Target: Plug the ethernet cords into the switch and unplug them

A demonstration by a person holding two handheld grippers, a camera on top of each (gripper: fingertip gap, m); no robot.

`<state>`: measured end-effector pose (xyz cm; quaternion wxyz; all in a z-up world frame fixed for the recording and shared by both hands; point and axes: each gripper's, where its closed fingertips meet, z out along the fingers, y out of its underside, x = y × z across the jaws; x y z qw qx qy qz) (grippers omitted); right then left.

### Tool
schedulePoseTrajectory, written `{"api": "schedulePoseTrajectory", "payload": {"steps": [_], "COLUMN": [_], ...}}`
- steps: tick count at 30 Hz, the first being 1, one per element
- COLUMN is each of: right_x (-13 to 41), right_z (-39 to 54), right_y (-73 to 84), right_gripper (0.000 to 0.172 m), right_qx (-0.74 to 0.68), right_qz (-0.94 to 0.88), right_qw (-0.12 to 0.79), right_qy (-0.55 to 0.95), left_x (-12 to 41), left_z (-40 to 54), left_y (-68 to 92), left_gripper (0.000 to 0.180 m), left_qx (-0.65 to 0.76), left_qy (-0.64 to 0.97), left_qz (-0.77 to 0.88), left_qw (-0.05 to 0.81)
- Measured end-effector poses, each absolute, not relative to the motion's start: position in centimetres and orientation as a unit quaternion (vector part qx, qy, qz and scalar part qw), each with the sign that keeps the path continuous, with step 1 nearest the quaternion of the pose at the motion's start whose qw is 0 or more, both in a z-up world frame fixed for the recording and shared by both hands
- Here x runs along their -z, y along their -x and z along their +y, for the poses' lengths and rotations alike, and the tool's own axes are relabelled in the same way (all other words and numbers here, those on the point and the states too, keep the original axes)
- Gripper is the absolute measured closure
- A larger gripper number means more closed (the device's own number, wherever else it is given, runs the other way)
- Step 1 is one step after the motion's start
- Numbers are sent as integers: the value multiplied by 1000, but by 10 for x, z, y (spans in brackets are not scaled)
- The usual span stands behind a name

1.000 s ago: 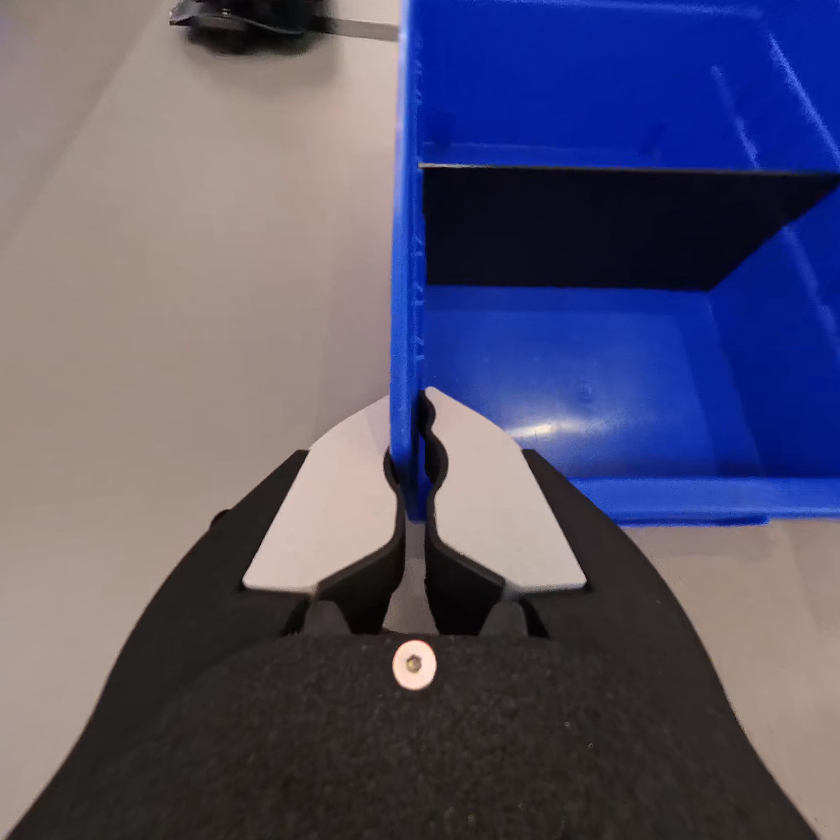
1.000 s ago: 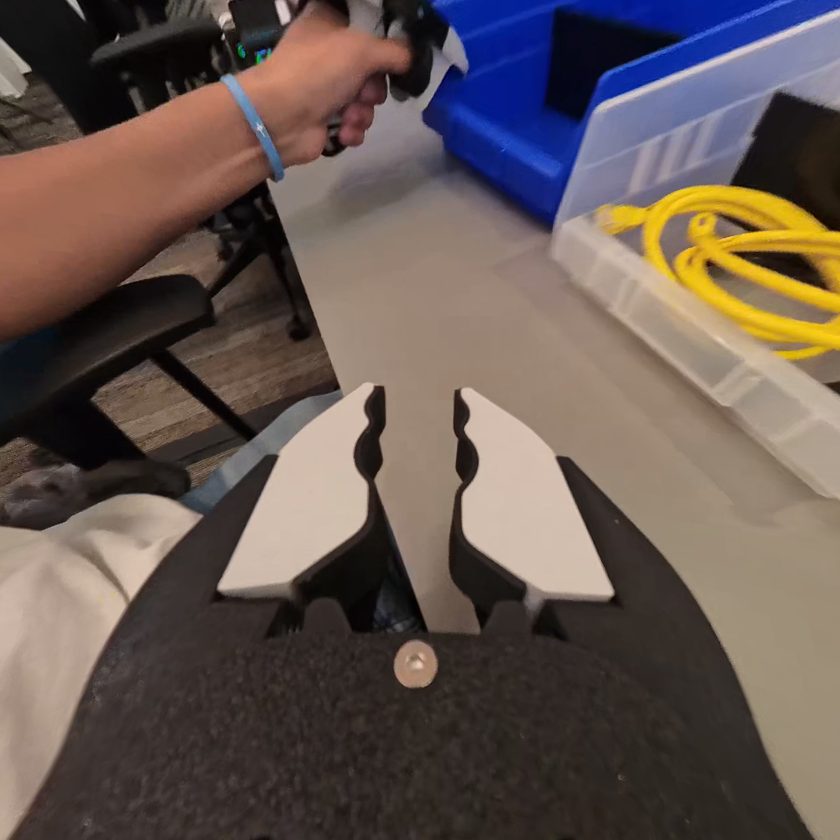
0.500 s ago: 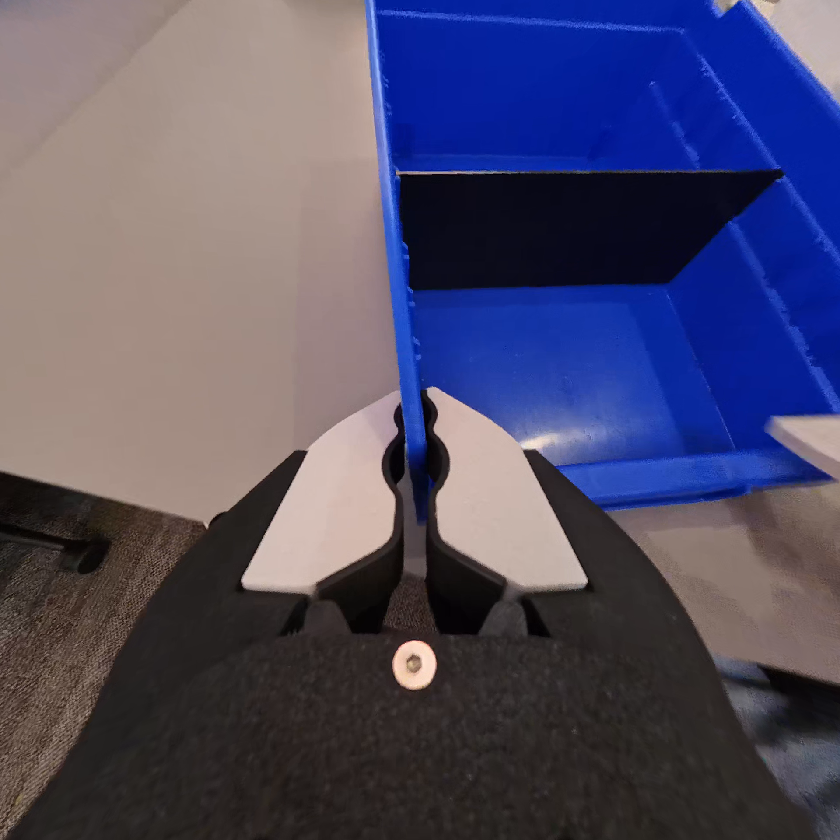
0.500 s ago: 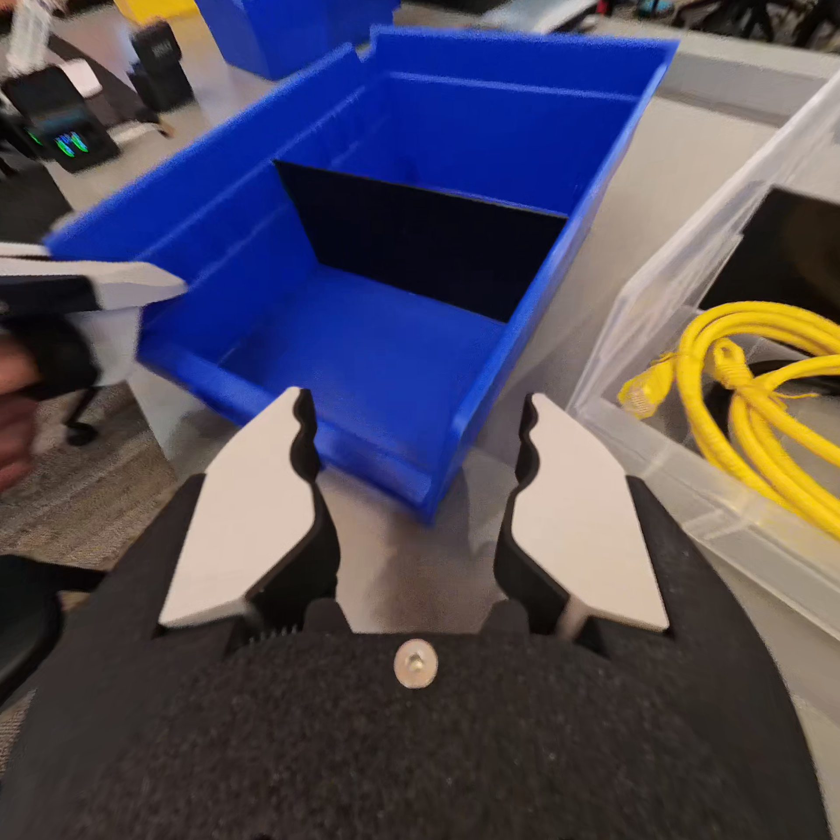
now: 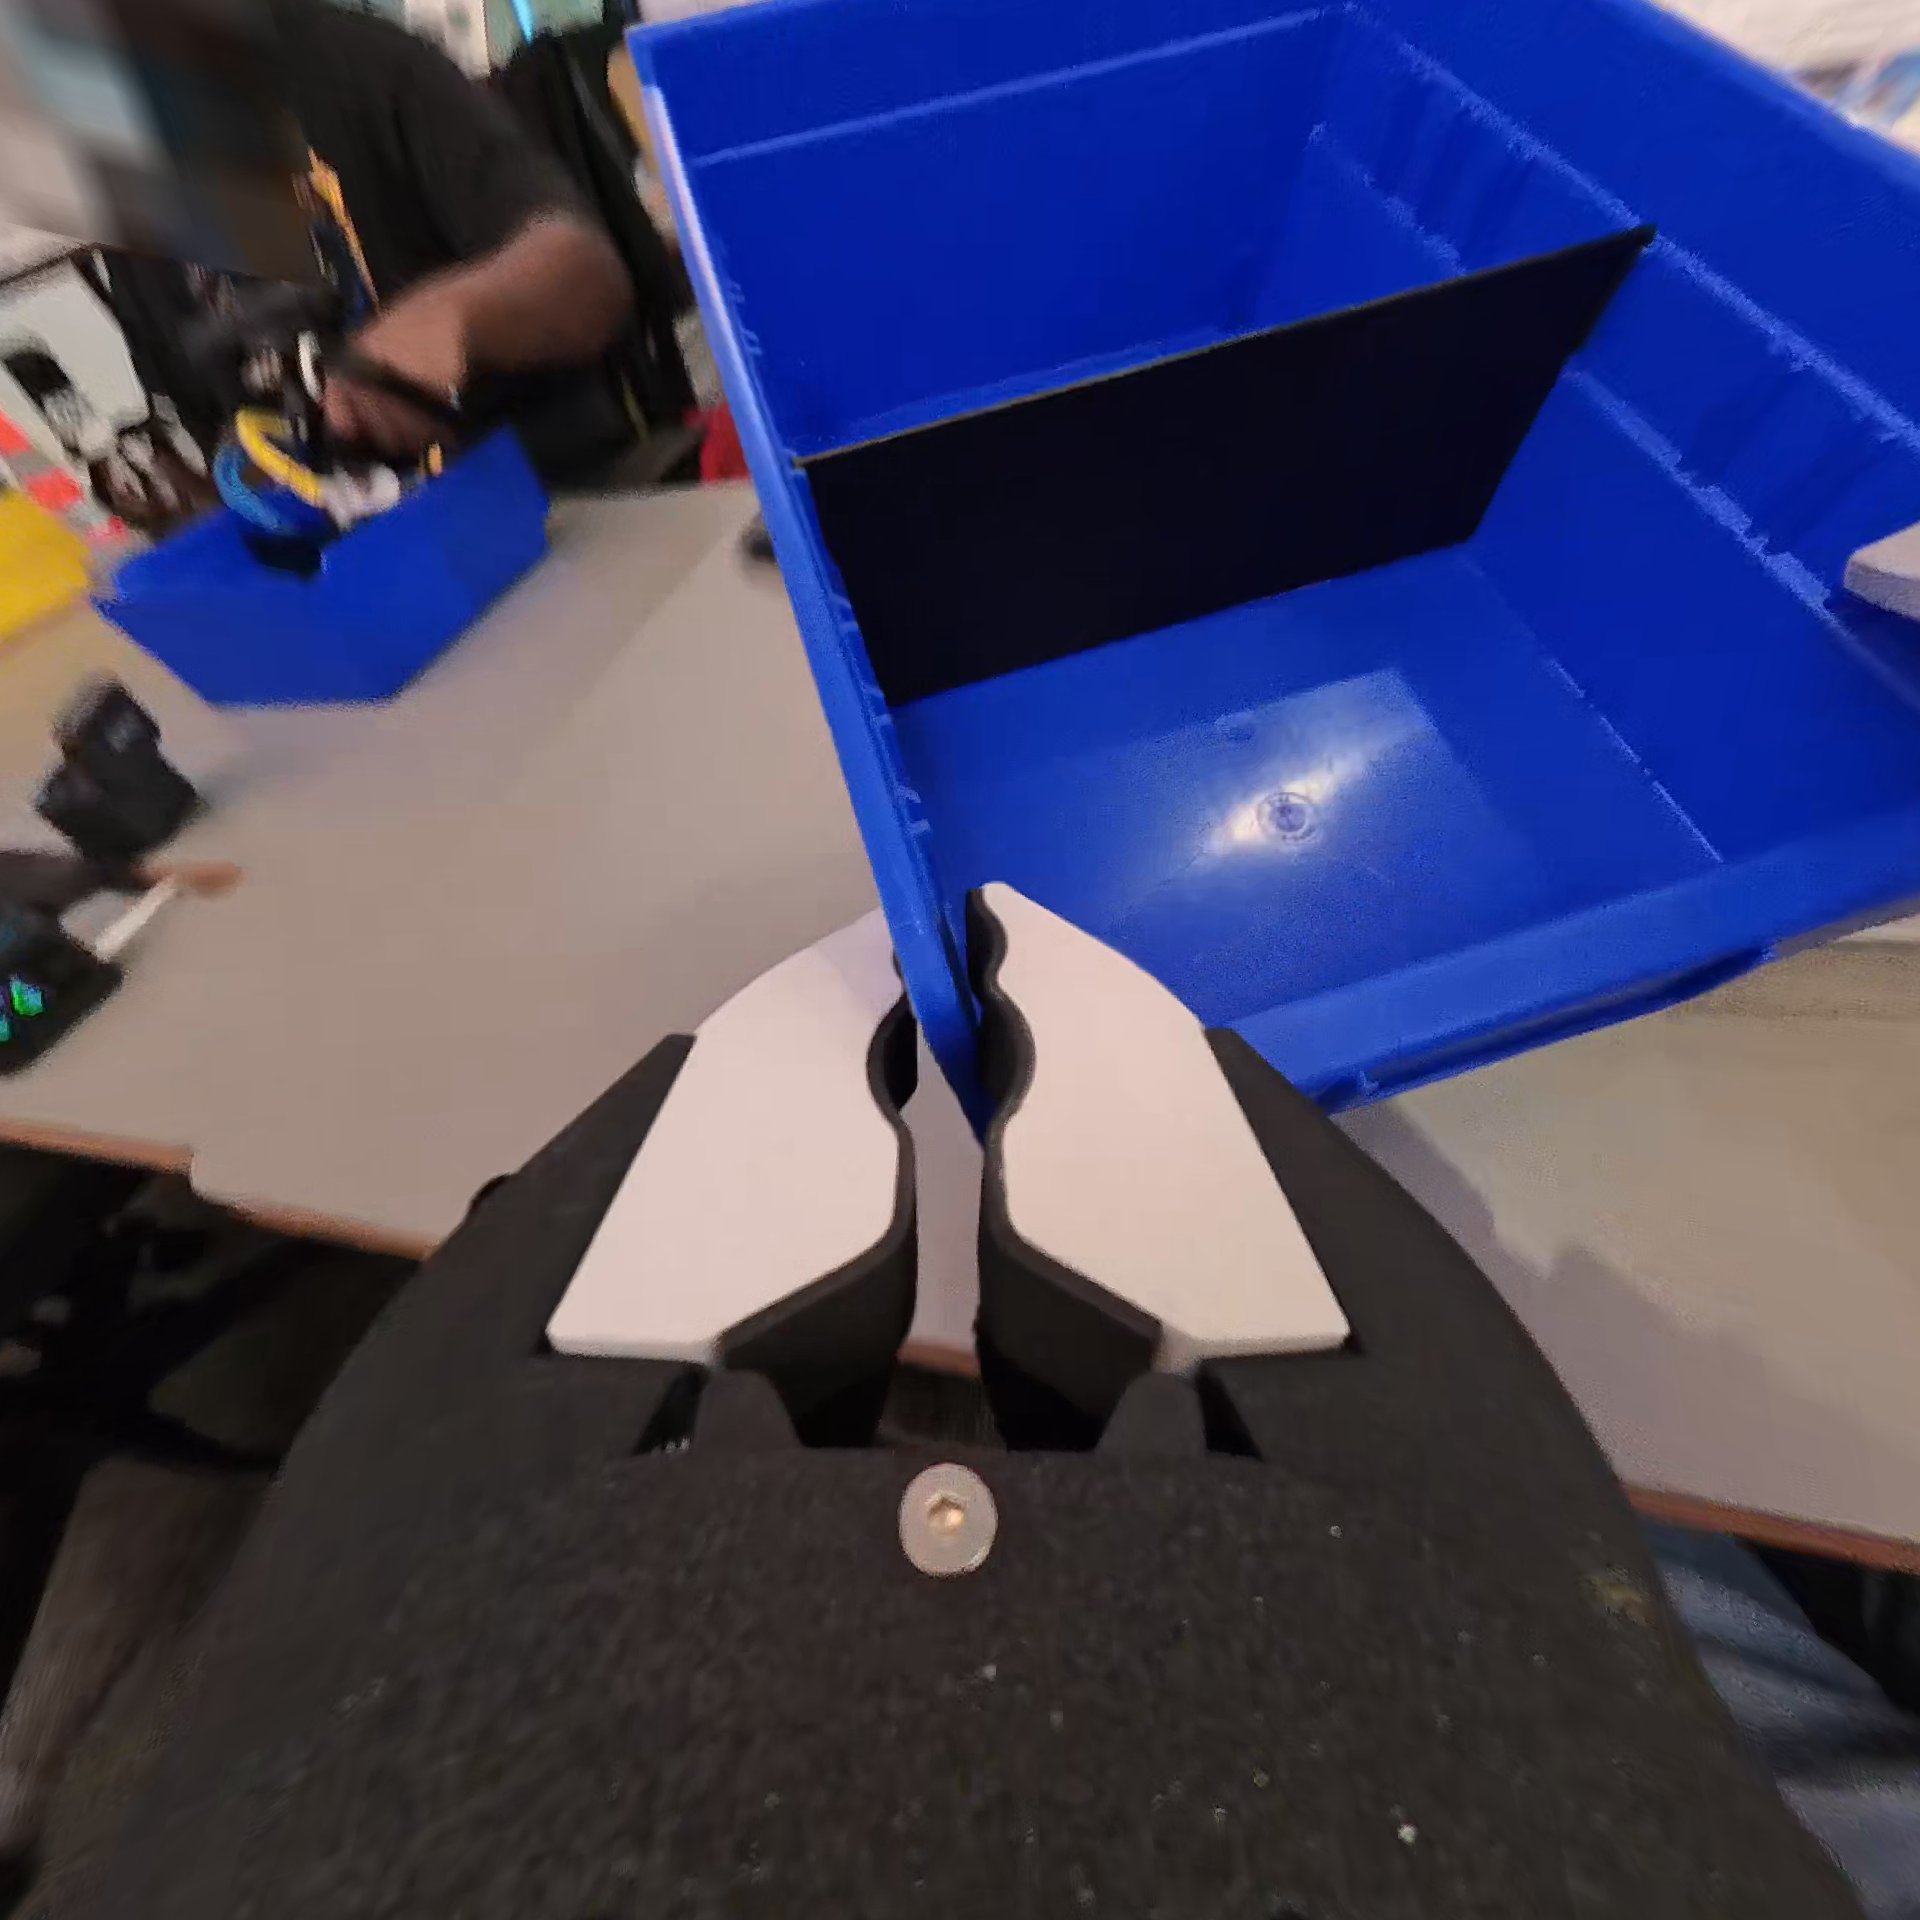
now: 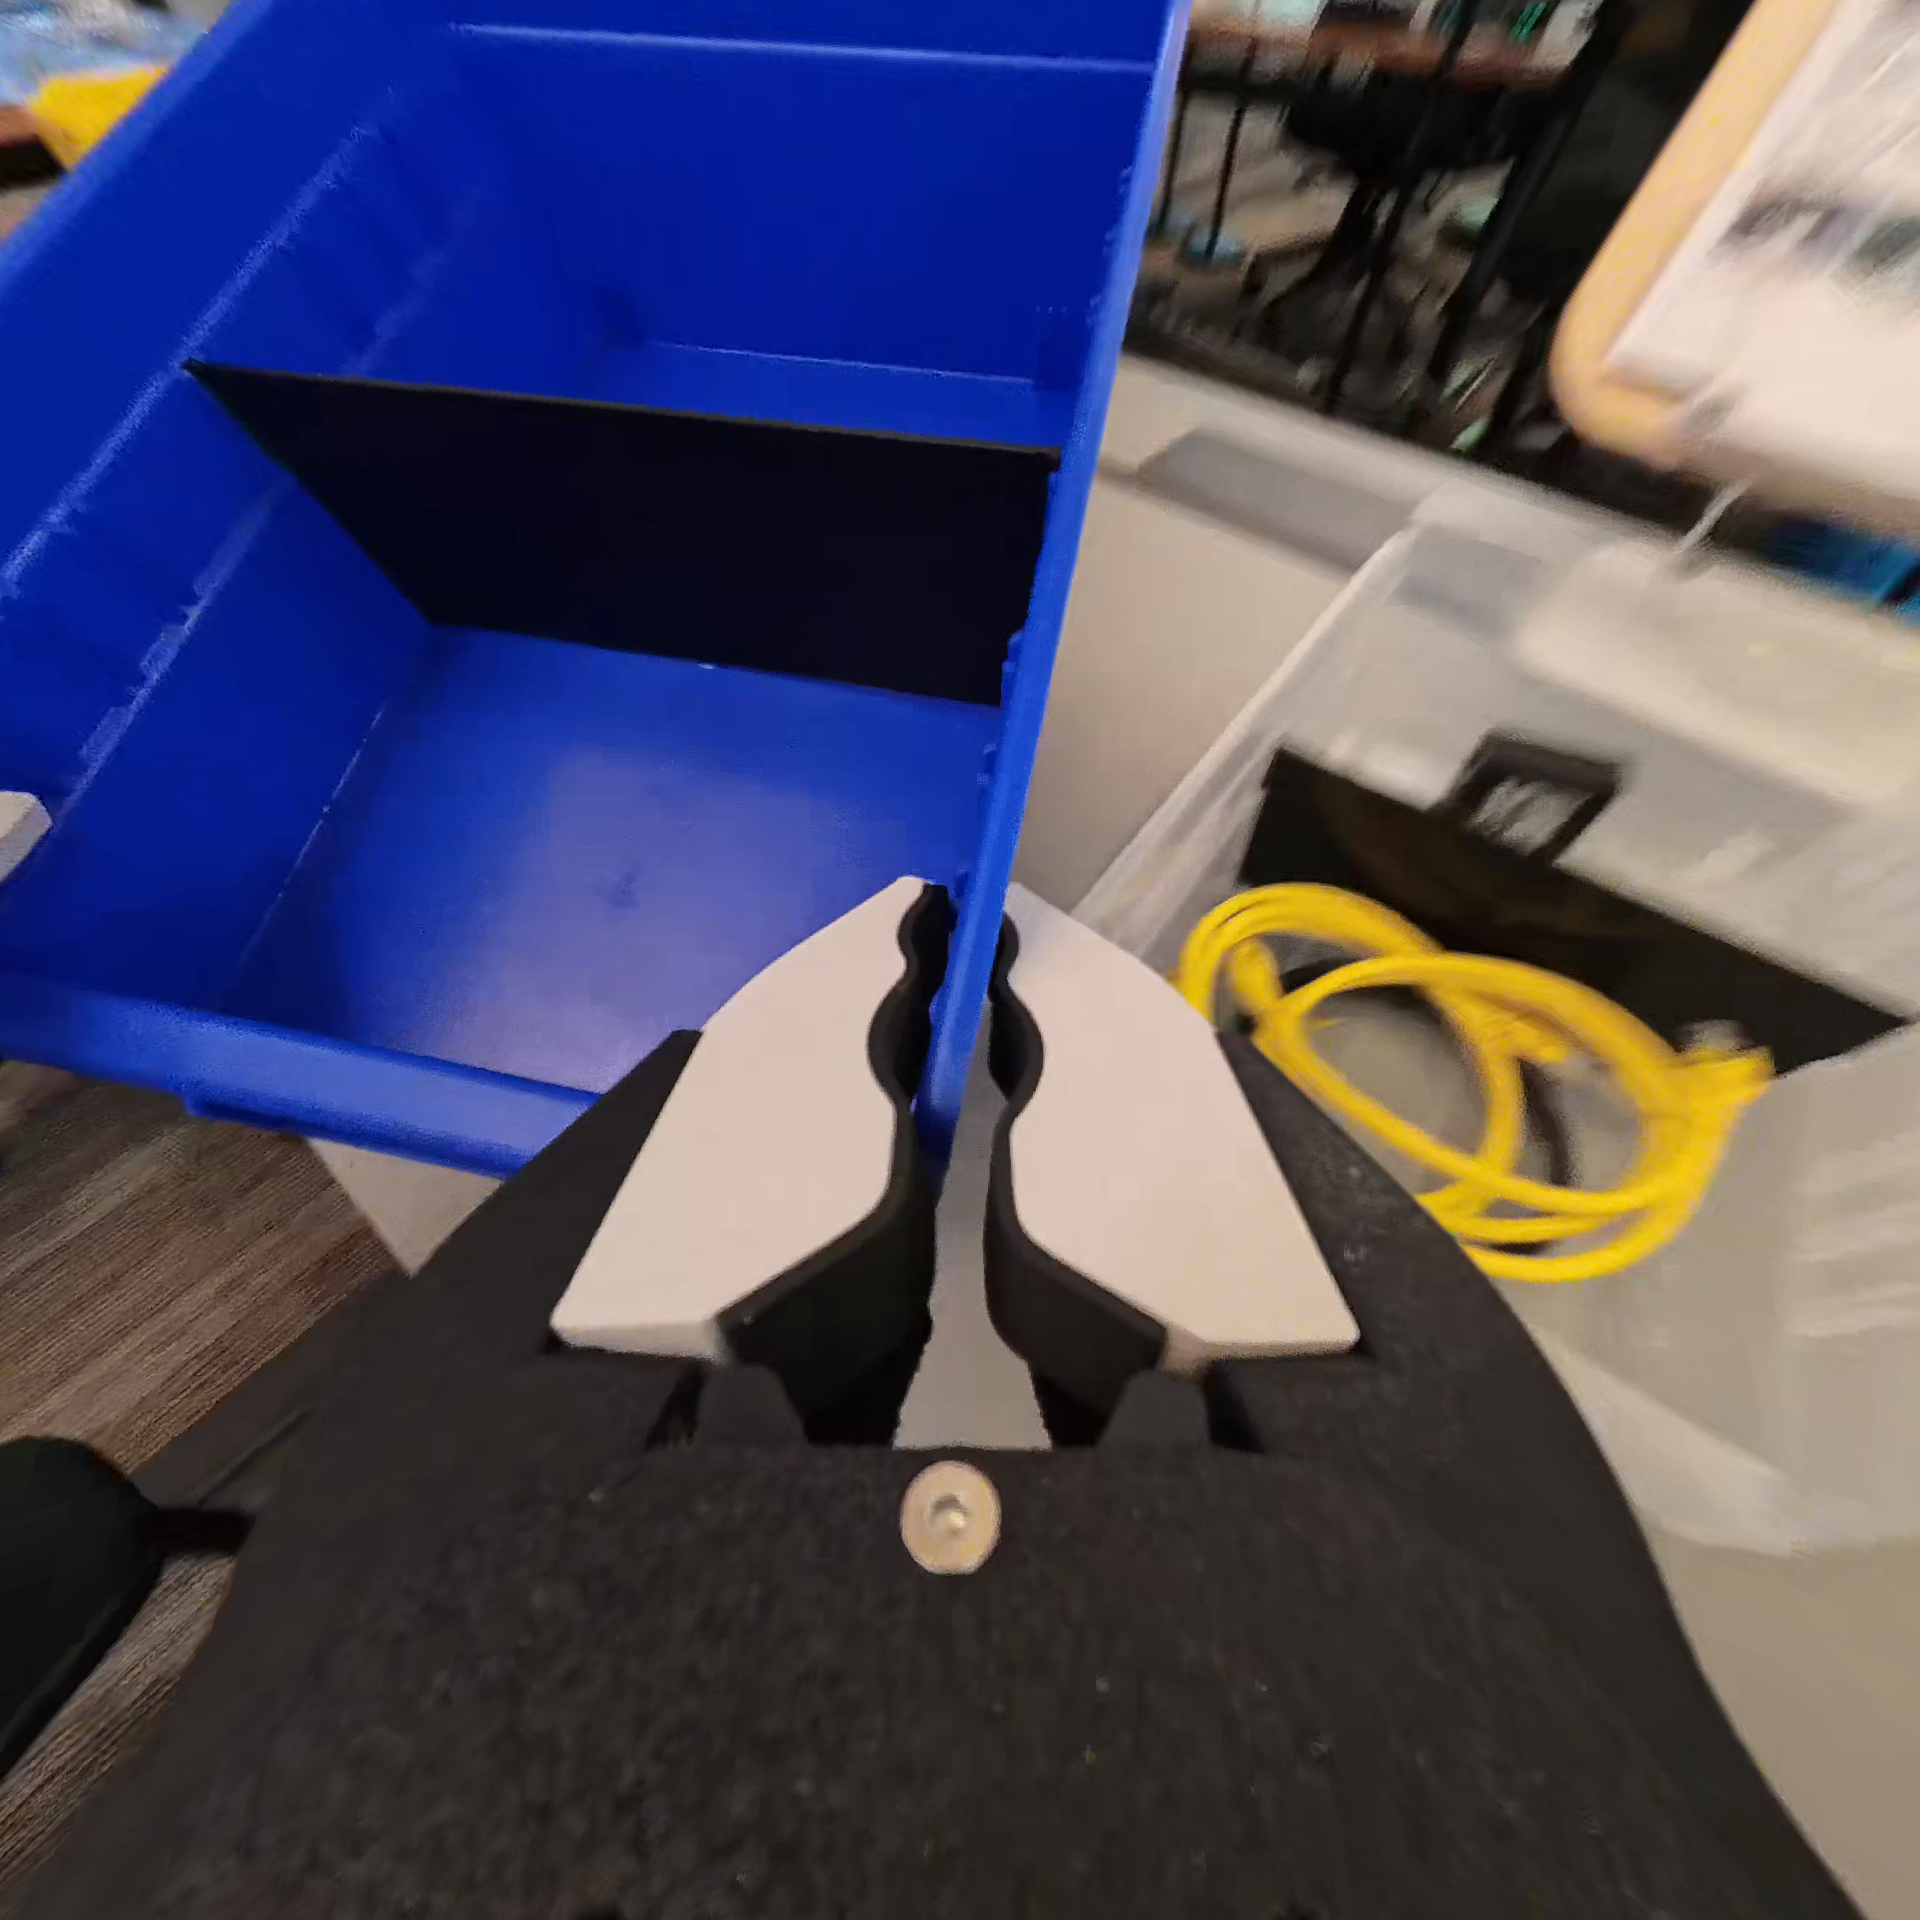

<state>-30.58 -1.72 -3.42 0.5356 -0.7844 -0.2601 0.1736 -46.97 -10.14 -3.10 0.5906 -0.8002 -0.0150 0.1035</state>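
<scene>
An empty blue bin (image 5: 1039, 260) with a black divider (image 5: 1195, 499) is held tilted over the grey table's front edge. My left gripper (image 5: 935, 914) is shut on the bin's left wall. My right gripper (image 6: 964, 904) is shut on the bin's right wall (image 6: 1039, 644); one of its fingertips (image 5: 1886, 577) shows at the right edge of the left wrist view. A coiled yellow ethernet cord (image 6: 1475, 1081) lies in a clear plastic bin (image 6: 1247, 748) to the right, beside a black device (image 6: 1455, 883). I cannot tell whether that device is the switch.
A second blue bin (image 5: 332, 613) with cables stands far left on the table (image 5: 520, 935), with a person's arm (image 5: 468, 312) over it. Small black devices (image 5: 114, 774) lie at the left edge. The floor (image 6: 156, 1247) is below. Tip to tip, the grippers are about 20 cm apart.
My right gripper opened wide, swung to the bin's right wall and shut on it. My left gripper kept its hold. The bin moved toward the table edge and is now tilted.
</scene>
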Motion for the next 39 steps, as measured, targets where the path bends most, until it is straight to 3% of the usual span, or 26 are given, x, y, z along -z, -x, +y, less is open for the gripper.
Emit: {"api": "schedulePoseTrajectory", "payload": {"steps": [5, 9, 13, 19, 28, 31, 34, 37, 39], "right_x": [-58, -90, -58, 51, 130, 131, 125, 91, 51], "right_z": [-6, 9, 28, 40, 43, 54, 58, 44, 26], "right_y": [221, 121, -4, -167, -250, -248, -249, -266, -273], "right_gripper": [166, 167, 167, 167, 167, 166, 164, 146, 151], "right_qx": [-133, -70, -16, -28, -33, -82, -89, 12, 90], "right_qz": [-206, -132, -44, 33, 41, 71, 83, 61, 54], "right_qw": [622, 645, 611, 490, 475, 503, 542, 592, 625], "right_qy": [744, 750, 790, 871, 878, 857, 832, 803, 774], "left_x": [-55, -78, -47, 44, 132, 136, 135, 107, 83], "left_z": [-61, -9, 36, 70, 52, 50, 38, 7, -8], "left_y": [392, 298, 174, 10, -65, -63, -66, -63, -45], "left_gripper": [175, 175, 175, 173, 164, 160, 133, 113, 112], "left_qx": [-72, 18, 54, 105, 134, 127, 146, 208, 247], "left_qy": [749, 749, 765, 815, 833, 817, 818, 780, 770], "left_qz": [52, 96, 177, 244, 266, 296, 332, 400, 401], "left_qw": [657, 656, 616, 515, 467, 478, 446, 433, 430]}}
